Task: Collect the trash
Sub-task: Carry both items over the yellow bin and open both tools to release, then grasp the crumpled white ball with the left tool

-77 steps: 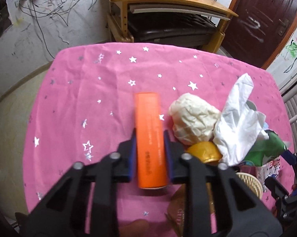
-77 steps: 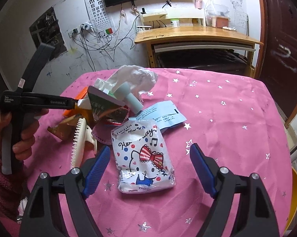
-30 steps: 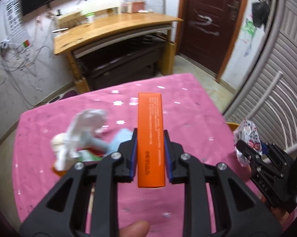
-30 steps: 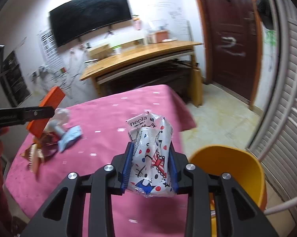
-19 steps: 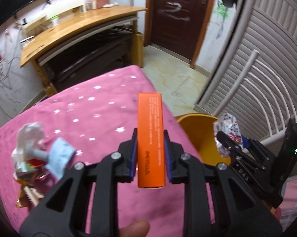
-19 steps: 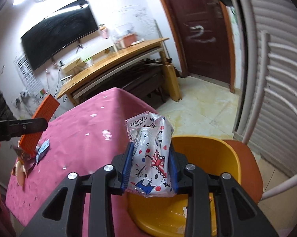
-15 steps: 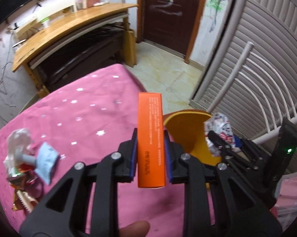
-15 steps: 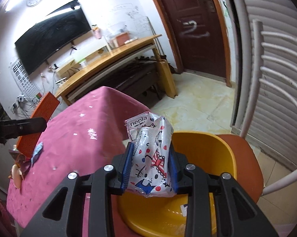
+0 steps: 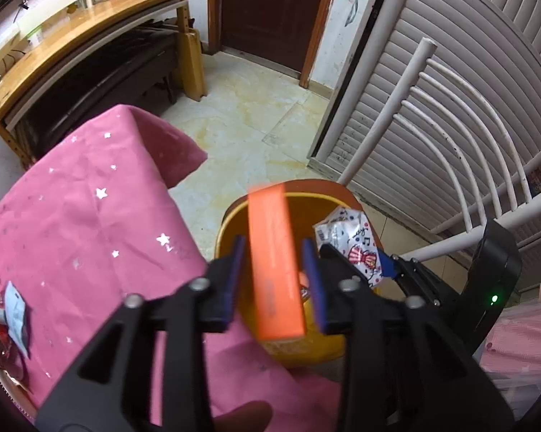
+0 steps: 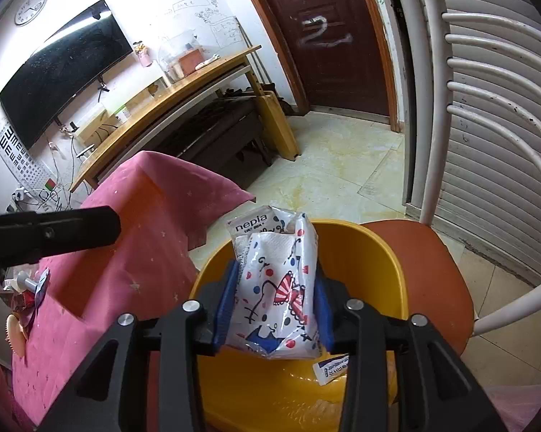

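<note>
My left gripper (image 9: 274,280) has opened a little around a long orange box (image 9: 274,262), which is blurred and tilted between the jaws with gaps on both sides, above the yellow bin (image 9: 234,212). My right gripper (image 10: 275,304) is shut on a white tissue pack with red and blue print (image 10: 277,280) and holds it over the yellow bin (image 10: 378,252). The pack also shows in the left wrist view (image 9: 346,237) beside the orange box. A small paper label (image 10: 333,365) lies in the bin.
The bin stands on an orange chair seat (image 10: 436,262) with a white slatted back (image 10: 486,82). The pink starred tablecloth (image 9: 83,223) is to the left, with leftover trash at its left edge (image 9: 11,309). A wooden desk (image 10: 184,90) and brown door (image 10: 328,36) are beyond.
Both grippers moved from the table to above the yellow bin. The left jaws have parted and the orange box now tilts loose between them. The right gripper still grips the tissue pack.
</note>
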Demonstrator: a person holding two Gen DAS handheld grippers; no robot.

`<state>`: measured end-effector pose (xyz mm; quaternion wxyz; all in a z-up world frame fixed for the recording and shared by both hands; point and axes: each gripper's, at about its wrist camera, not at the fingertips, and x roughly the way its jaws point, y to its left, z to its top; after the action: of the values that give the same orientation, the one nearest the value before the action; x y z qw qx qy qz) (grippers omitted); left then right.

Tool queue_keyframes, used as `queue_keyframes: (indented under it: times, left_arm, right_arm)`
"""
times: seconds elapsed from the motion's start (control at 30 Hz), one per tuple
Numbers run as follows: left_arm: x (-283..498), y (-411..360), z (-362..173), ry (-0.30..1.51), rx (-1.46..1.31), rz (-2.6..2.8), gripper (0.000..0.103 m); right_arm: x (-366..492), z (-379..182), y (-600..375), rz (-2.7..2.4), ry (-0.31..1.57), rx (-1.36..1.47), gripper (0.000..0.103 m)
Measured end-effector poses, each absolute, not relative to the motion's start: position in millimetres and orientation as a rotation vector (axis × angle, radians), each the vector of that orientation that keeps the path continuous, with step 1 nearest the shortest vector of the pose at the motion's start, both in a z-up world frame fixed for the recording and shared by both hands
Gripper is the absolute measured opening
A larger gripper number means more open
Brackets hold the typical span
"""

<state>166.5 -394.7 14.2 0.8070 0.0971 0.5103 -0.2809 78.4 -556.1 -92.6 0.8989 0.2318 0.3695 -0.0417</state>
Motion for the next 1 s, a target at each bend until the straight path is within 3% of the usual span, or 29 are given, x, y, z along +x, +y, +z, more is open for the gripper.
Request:
queue_keyframes:
  times: [0.07, 0.5, 1.0]
  left_arm:
    - [166, -394, 15, 1.089, 0.203, -0.599, 0.044]
    - [152, -341, 51, 1.006, 0.126, -0.549, 0.044]
    - [143, -201, 91, 0.870, 0.003, -0.358, 0.047]
  right_arm:
    - [78, -93, -555, -0.092, 0.767, 0.487, 0.041]
    - [75, -76, -537, -0.025, 0.716, 0.464, 0.046]
    - [86, -20, -450, 0.117, 0.664, 0.286, 0.056]
